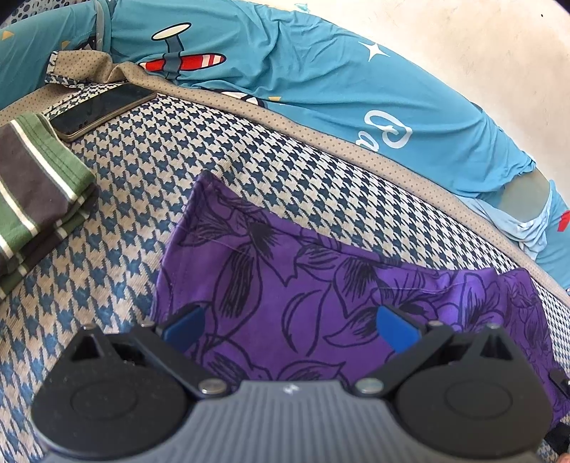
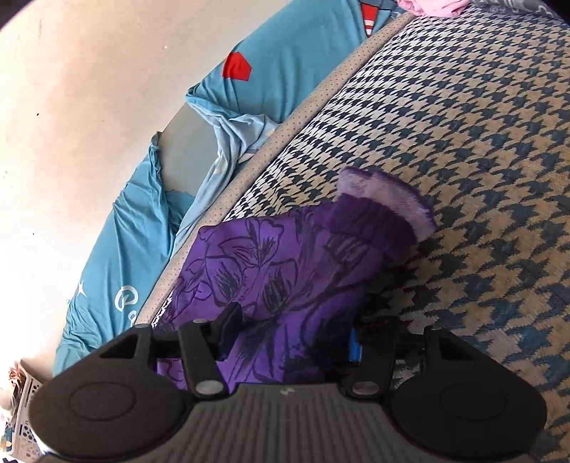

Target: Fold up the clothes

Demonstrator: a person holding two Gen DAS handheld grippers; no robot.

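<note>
- In the left wrist view we look down on a bed covered by a blue and beige houndstooth mat.
- A purple cloth with dark flower outlines lies flat on the mat, filling the picture from the centre toward 4 o'clock.
- Our left hand-held gripper sits at 6 o'clock over the near part of the cloth. Its blue pads stand wide apart, with the cloth lying flat beneath and between them; we see no pinch on the fabric.
- At 9 o'clock a folded garment striped green, grey and white rests on the mat.
- A dark phone lies at 10 o'clock, just beyond the striped garment and apart from the purple cloth.
- Along the far edge, from 11 to 3 o'clock, a teal sheet printed with an aeroplane and white stars runs beside the mat's beige dotted border, with a pale wall behind it.
- In the right wrist view the same purple cloth rises in a bunched fold from 6 o'clock toward the centre, its paler underside turned up at the tip.
- Our right hand-held gripper is at 6 o'clock, jaws about half open. The cloth passes between the pads, but they do not seem to press on it.
- The teal sheet runs from 8 to 12 o'clock, and the mat fills the right side.
- A pink fabric shows at 1 o'clock at the top edge.
- A white basket peeks in at 8 o'clock.
</note>
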